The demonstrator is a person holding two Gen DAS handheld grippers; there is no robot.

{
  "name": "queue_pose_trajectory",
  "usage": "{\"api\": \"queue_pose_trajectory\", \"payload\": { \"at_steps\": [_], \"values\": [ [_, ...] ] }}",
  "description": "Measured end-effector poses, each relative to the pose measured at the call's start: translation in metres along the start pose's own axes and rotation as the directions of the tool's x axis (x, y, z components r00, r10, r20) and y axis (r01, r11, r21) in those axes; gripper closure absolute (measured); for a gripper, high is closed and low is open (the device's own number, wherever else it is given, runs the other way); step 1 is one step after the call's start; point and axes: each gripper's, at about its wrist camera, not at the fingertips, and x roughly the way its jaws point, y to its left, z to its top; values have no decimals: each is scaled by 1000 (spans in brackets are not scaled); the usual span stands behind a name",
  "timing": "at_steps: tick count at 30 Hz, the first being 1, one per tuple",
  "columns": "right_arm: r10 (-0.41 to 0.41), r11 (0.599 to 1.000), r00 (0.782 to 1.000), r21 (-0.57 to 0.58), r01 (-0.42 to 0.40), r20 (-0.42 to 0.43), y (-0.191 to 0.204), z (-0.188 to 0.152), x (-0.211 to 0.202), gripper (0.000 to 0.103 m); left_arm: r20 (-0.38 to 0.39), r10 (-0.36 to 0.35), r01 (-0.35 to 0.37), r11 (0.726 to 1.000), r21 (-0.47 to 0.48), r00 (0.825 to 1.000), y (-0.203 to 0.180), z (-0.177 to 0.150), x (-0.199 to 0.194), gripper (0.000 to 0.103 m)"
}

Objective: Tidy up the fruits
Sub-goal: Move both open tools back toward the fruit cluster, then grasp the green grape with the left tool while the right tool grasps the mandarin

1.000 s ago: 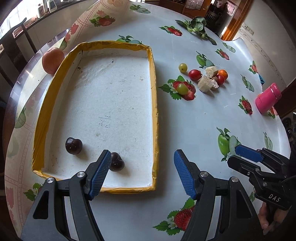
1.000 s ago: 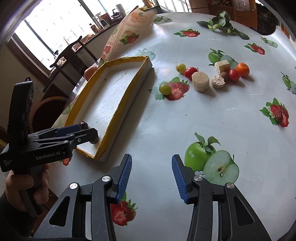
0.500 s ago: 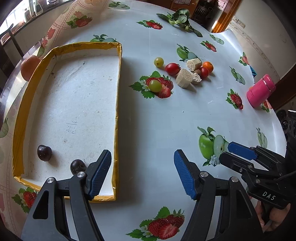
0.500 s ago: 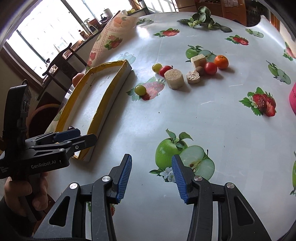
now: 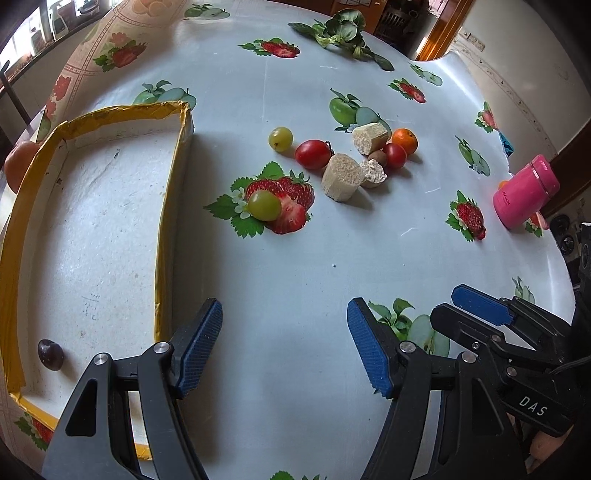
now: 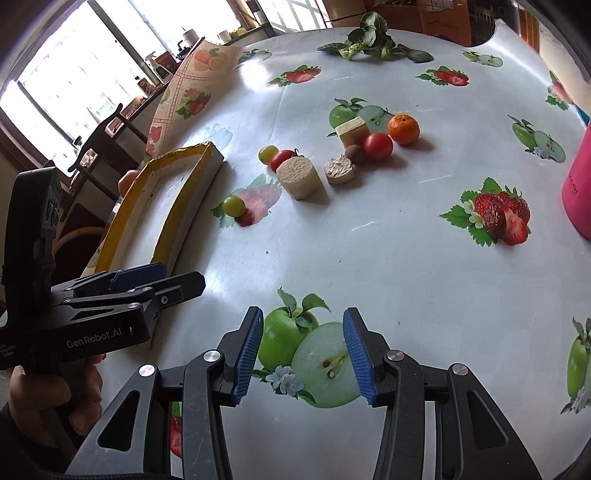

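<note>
A yellow-rimmed white tray [image 5: 162, 229] lies on the left of the table, with a dark plum [image 5: 50, 354] in its near corner. Loose fruit lies mid-table: a green grape [image 5: 264, 205] on a strawberry print, a second grape [image 5: 280, 138], red tomatoes [image 5: 313, 154], an orange [image 5: 404, 140] and pale cut chunks [image 5: 341, 177]. My left gripper [image 5: 284, 347] is open and empty beside the tray's right wall. My right gripper [image 6: 303, 356] is open and empty over an apple print. The same fruit cluster shows in the right wrist view [image 6: 299, 177].
A pink bottle [image 5: 526, 195] stands at the right edge. Leafy greens [image 5: 340, 33] lie at the far side. A peach-coloured fruit [image 5: 18, 166] sits outside the tray's left wall. A chair [image 6: 103, 144] stands beyond the table.
Both grippers moved right and forward, away from the tray toward the loose fruit. The second plum has slipped out of the left view behind the left finger. Both stayed open.
</note>
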Motion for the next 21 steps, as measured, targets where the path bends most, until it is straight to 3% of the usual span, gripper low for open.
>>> {"api": "queue_pose_trajectory", "payload": {
  "at_steps": [11,21],
  "values": [
    [-67,993,994,106,58,84,-57,59,6,57,5,-9,9,1000,-29,1000,10,39,27,34],
    [-102,986,988,140,85,119,-90,130,44,57,8,-35,35,999,-27,999,15,56,50,36]
  ]
}}
